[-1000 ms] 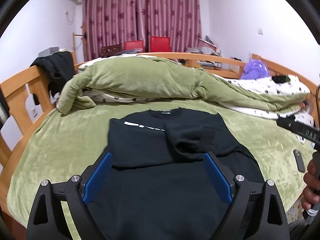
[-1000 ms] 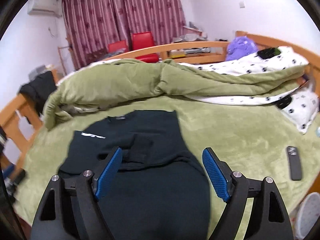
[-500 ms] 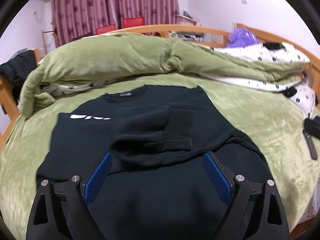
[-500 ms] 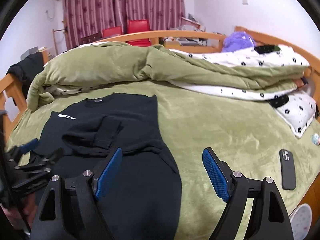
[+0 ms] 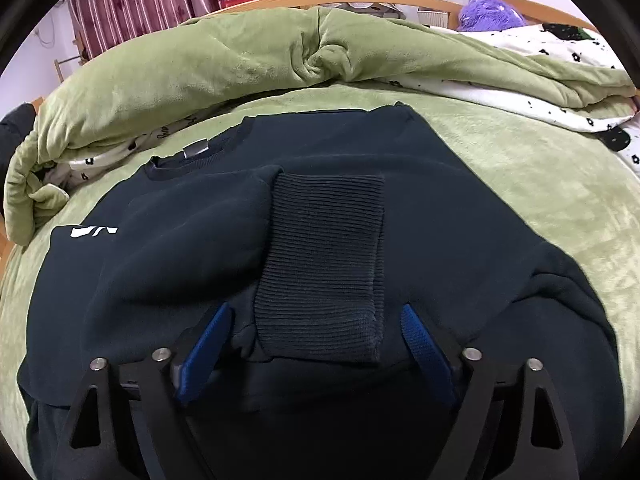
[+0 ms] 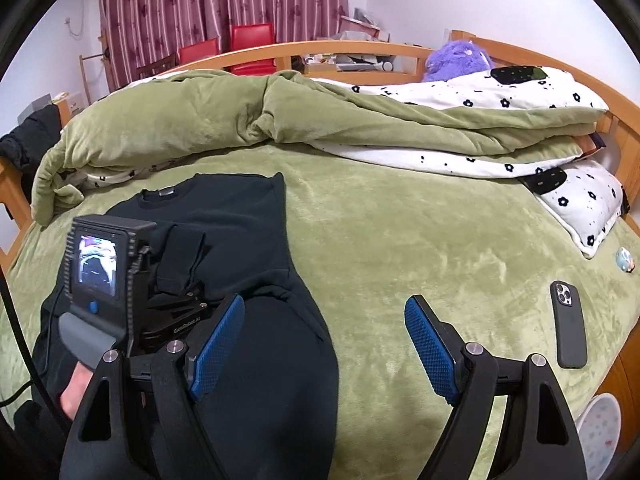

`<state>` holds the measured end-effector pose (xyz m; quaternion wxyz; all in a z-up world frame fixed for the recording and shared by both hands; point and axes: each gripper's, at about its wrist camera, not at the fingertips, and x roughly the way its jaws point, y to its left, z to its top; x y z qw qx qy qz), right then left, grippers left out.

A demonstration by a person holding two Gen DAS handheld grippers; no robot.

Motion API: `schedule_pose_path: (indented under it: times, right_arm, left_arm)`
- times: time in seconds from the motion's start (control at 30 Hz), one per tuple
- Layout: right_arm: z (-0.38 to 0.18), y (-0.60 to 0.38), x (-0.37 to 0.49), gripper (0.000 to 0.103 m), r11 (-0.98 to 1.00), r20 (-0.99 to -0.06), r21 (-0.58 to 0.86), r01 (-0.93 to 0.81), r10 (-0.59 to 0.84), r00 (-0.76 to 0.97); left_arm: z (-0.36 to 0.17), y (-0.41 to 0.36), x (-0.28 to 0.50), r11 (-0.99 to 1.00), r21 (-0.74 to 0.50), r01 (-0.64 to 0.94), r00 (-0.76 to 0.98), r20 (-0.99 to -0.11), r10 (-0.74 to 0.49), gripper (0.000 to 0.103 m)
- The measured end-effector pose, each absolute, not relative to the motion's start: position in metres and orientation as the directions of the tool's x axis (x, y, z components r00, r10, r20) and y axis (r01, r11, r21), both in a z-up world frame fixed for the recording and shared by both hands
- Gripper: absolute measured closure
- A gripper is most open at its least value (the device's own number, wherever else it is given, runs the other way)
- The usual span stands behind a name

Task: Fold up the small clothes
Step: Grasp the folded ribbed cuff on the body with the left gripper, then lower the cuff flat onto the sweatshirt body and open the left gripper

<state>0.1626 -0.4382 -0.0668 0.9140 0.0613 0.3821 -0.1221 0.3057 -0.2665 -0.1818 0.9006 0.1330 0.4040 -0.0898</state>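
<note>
A black sweatshirt lies flat on the green bed, one sleeve folded across its chest and ending in a ribbed cuff. My left gripper sits low over the sweatshirt. Its jaws are closing, with the cuff's near end between the blue pads; I see no firm pinch. In the right wrist view the sweatshirt is at the left, and the left gripper's body with its small screen rests over the sleeve. My right gripper hangs open and empty above the sweatshirt's right edge.
A rolled green quilt with a white flowered lining lies across the far side of the bed. A dark phone and a flowered pillow are at the right. A hand grips the left tool. A wooden bed rail runs behind.
The left gripper came down and forward to the folded sleeve, and its jaws have narrowed around the cuff. The right gripper sank slightly and swung right, so the left tool now shows in its view.
</note>
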Motion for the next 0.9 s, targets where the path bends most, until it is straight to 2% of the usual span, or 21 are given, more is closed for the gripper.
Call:
schedule_pose_path:
  times: [0.07, 0.13, 0.17, 0.3, 0.47, 0.63, 0.73, 0.8, 0.9]
  right_arm:
    - [-0.07, -0.441, 0.166, 0.022, 0.959, -0.723, 0.016, 0.283, -0.185, 0.666]
    - [-0.073, -0.445, 0.168, 0.022, 0.954, -0.731, 0.02, 0.299, -0.19, 0.655]
    - [-0.074, -0.447, 0.169, 0.022, 0.951, -0.735, 0.027, 0.307, -0.189, 0.651]
    - [-0.075, -0.453, 0.171, 0.022, 0.941, -0.741, 0.078, 0.329, -0.166, 0.651]
    - [-0.073, -0.447, 0.175, 0.022, 0.933, -0.74, 0.14, 0.332, -0.124, 0.661]
    - [-0.072, -0.408, 0.187, 0.022, 0.959, -0.729, 0.057, 0.277, -0.15, 0.668]
    - [-0.075, -0.385, 0.197, 0.022, 0.974, -0.731, 0.036, 0.226, -0.128, 0.67]
    - [-0.078, -0.373, 0.203, 0.022, 0.978, -0.739, 0.031, 0.205, -0.116, 0.664]
    - [-0.083, -0.356, 0.21, 0.022, 0.984, -0.75, 0.0, 0.176, -0.116, 0.651]
  left_arm:
    - [-0.178, -0.267, 0.303, 0.946, 0.176, 0.273, 0.673, -0.737, -0.057, 0.047]
    - [-0.168, -0.262, 0.302, 0.95, 0.148, 0.274, 0.683, -0.726, -0.084, 0.083]
    - [-0.161, -0.257, 0.301, 0.952, 0.12, 0.281, 0.679, -0.726, -0.109, 0.088]
    - [-0.13, -0.224, 0.297, 0.966, 0.061, 0.251, 0.71, -0.69, -0.141, 0.089]
    - [-0.088, -0.157, 0.294, 0.987, 0.009, 0.158, 0.756, -0.644, -0.115, 0.089]
    - [-0.076, -0.087, 0.295, 0.998, 0.021, 0.057, 0.738, -0.674, -0.028, 0.084]
    - [-0.088, -0.049, 0.29, 0.997, 0.076, 0.006, 0.703, -0.709, 0.05, 0.065]
    - [-0.095, -0.03, 0.286, 0.997, 0.074, -0.013, 0.692, -0.719, 0.062, 0.047]
    - [-0.103, -0.005, 0.282, 0.998, 0.043, -0.045, 0.677, -0.733, 0.062, 0.047]
